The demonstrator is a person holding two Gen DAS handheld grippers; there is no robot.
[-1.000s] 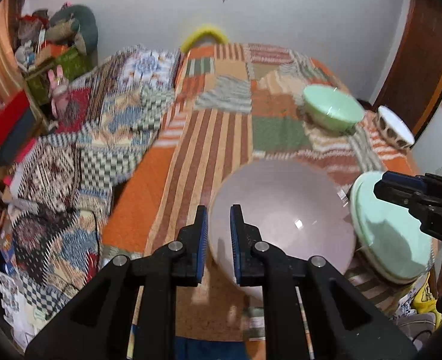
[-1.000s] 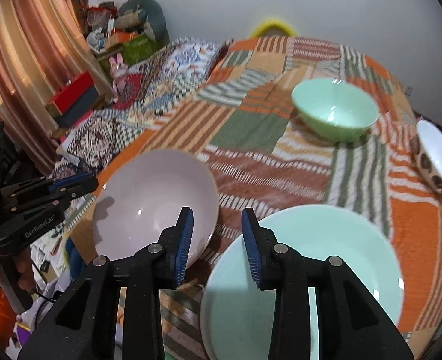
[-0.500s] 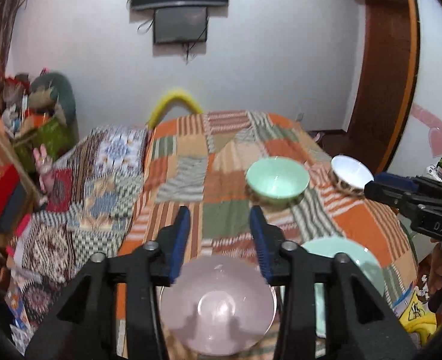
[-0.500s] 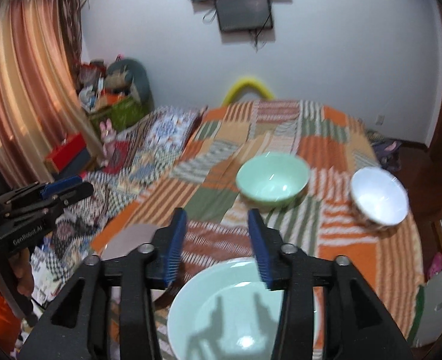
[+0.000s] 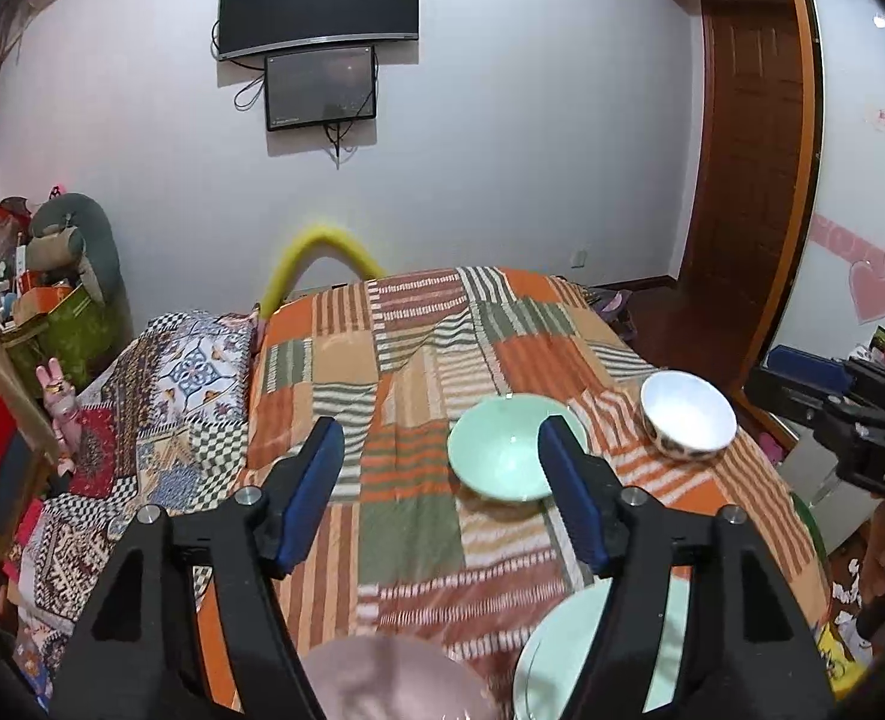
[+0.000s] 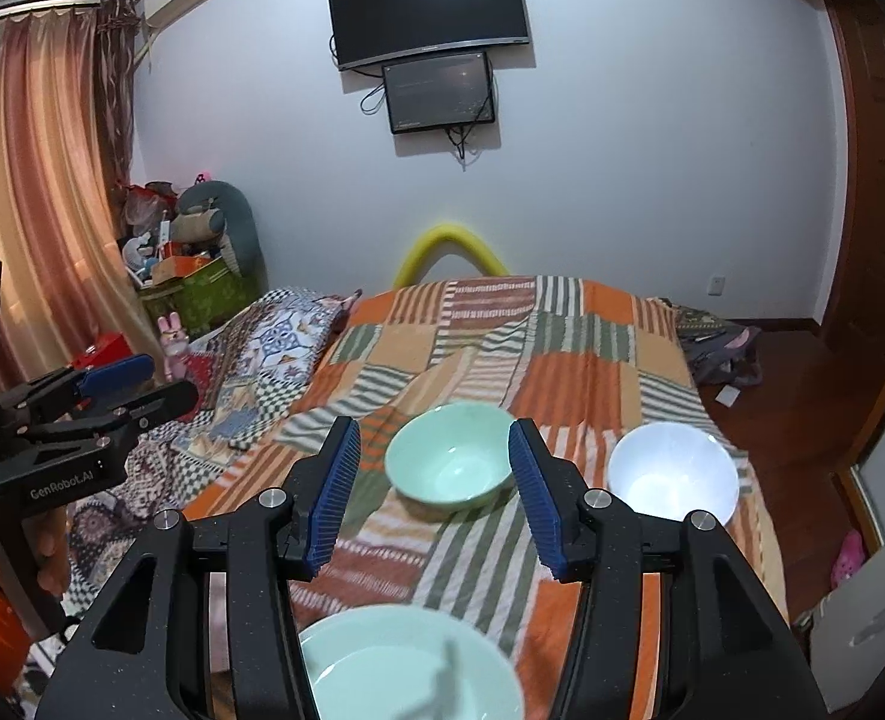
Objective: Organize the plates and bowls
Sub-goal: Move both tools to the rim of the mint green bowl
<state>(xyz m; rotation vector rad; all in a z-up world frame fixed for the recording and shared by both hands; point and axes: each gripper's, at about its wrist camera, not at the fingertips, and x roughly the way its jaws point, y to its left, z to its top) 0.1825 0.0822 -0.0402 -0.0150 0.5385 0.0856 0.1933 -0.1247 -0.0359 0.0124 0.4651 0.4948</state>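
**Soft bedding, hard dishes: where this could slip**

While both grippers hang above the near end of the bed with nothing in them, the dishes sit scattered on the patchwork blanket point(image 5: 418, 546). The left gripper point(image 5: 439, 492) has just been spreading its fingers, with only air between them; the right gripper point(image 6: 436, 489) has just been opening too, also around nothing. Close below lie the pink bowl point(image 5: 382, 681) and the pale green plate point(image 6: 406, 666); further up the bed the green bowl point(image 6: 451, 465) rests near the white bowl point(image 6: 673, 474), the two apart.

My worry is the surface — a blanket gives under pressure, so a finger pushed at a rim may tip the bowl instead of catching it. The white bowl sits near the bed's right edge, and a nudge could send it to the wooden floor point(image 6: 802, 396). Smooth rims may also slide out of a shallow pinch, and stacking one dish carelessly on another could chip both.
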